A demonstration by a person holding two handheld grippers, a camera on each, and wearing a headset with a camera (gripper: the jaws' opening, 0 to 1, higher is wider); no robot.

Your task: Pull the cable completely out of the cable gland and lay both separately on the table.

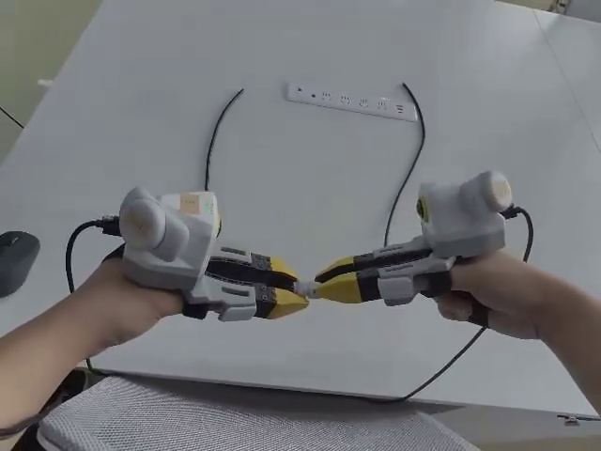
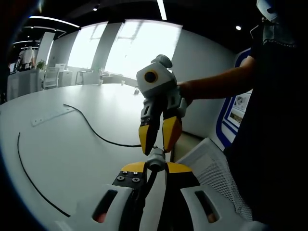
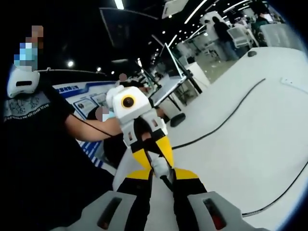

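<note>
Grey gland with black cable through it hangs in the air, well on our side of the power strip, over the bench edge. We judge left gripper jaws clenched at gland and right gripper jaws clenched on cable. Risk: an off-axis pull jams the cable, or the gland slips and drops off the bench.

Power strip, black cables obstruct the table.
</note>
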